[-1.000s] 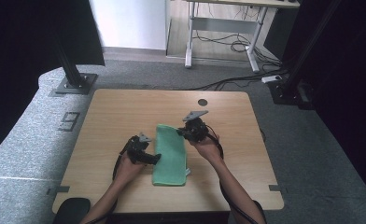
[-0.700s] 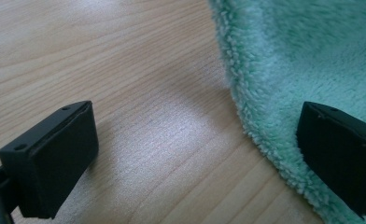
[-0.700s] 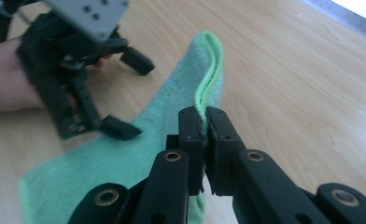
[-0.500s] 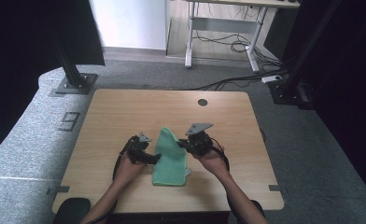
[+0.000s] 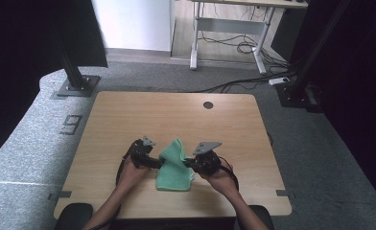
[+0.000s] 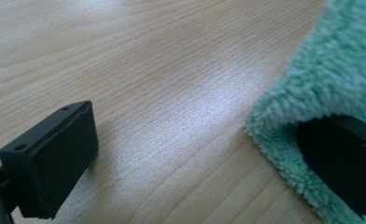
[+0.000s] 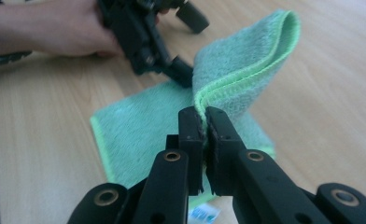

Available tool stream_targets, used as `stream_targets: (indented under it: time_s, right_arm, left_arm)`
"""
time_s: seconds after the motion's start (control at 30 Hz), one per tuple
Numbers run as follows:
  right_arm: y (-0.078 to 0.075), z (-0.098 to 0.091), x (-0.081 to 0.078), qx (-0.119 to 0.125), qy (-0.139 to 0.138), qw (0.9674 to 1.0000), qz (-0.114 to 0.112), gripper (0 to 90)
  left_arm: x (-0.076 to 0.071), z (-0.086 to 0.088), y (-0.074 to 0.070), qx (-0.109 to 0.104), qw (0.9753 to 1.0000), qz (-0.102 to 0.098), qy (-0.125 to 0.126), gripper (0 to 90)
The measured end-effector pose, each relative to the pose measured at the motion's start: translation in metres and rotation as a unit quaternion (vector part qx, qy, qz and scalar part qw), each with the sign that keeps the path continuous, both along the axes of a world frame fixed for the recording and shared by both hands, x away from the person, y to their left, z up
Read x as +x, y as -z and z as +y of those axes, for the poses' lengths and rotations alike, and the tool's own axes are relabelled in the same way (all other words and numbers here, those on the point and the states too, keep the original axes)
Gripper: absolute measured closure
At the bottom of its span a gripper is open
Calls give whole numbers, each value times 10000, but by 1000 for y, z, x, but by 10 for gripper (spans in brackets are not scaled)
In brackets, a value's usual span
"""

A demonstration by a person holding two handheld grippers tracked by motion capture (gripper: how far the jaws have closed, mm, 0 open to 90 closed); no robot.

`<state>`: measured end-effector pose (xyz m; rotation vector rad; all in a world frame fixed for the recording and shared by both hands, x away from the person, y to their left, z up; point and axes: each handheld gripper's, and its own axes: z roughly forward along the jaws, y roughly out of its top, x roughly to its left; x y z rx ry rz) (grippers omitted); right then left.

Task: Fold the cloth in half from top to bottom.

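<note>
- A mint-green fluffy microfibre cloth (image 5: pixel 175 166) lies near the front edge of the pale wood-grain table (image 5: pixel 128 115), between the person's two hands
- Its near part lies flat on the wood; its far part is lifted and bent over into a raised fold
- The right gripper (image 7: pixel 203 122) has its two black jaws pressed together on the bright green stitched hem of the cloth, with that edge pinched between the pads and the fabric rising from them in a curved loop
- In the high view this right gripper (image 5: pixel 195 164) sits at the cloth's right side, touching it
- The left gripper (image 5: pixel 155 163) rests at the cloth's left side; its jaws stand wide apart
- In the left gripper view one jaw hangs over bare wood, while the other lies against the cloth's fluffy edge (image 6: pixel 312 88), which curls around it; nothing is clamped
- A white label (image 7: pixel 202 215) shows at the cloth's near corner
</note>
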<state>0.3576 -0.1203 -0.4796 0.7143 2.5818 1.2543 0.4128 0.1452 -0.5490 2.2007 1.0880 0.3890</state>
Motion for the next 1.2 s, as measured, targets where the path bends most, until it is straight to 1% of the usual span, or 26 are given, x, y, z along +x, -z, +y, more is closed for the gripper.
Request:
stream_targets:
  time_s: [0.2,0.33,0.47,0.5,0.57,0.63,0.67,0.73,0.8,0.83,0.87,0.9,0.93,1.0,1.1,1.13,1.2]
  right_arm:
    - [15,-2,-11,-30,-1,9999,114,846]
    - [27,-4,-14,-25,38,9996,287,845]
    - [38,-1,-16,-163,-18,9988,457,838]
    - [40,1,-17,-231,-28,9986,473,837]
    - [44,2,-17,-281,-18,9982,522,833]
    - [48,3,-17,-374,-14,9978,545,830]
    - [50,3,-17,-422,-16,9977,535,828]
    - [53,4,-17,-410,-14,9975,579,823]
    - [54,4,-18,-414,-2,9975,568,819]
    - [54,4,-18,-414,-2,9975,568,819]
    - [55,4,-18,-411,7,9976,557,818]
    - [55,4,-19,-405,28,9976,555,815]
    - [56,4,-19,-388,37,9977,562,815]
    - [56,3,-19,-352,38,9978,569,812]
    - [58,2,-19,-280,67,9978,598,809]
    - [58,2,-19,-271,69,9977,613,808]
    - [58,2,-19,-260,81,9977,620,806]
  left_arm:
    - [0,0,0,1,10000,7,-5,0]
    - [0,0,0,-2,10000,6,-6,0]
    - [0,0,0,-8,10000,4,10,1]
    - [0,0,0,-10,10000,-2,14,2]
    - [0,0,0,-22,10000,1,46,4]
    - [-1,0,0,-35,9999,-1,97,4]
    - [-1,1,0,-41,9999,6,165,5]
    - [-1,1,-1,-44,9996,50,290,5]
    - [-1,3,-4,-25,9988,167,451,6]
    - [-1,3,-4,-25,9988,167,451,19]
    - [-3,6,-8,-73,9979,254,595,19]
    - [-5,7,-12,-81,9973,257,686,39]
    - [-6,9,-16,-78,9968,245,758,40]
    - [-8,13,-25,-113,9961,147,860,43]
    - [-4,17,-39,-253,9966,-21,785,52]
    - [-2,16,-43,-262,9968,-71,750,58]
    - [5,12,-51,-208,9971,-167,717,59]
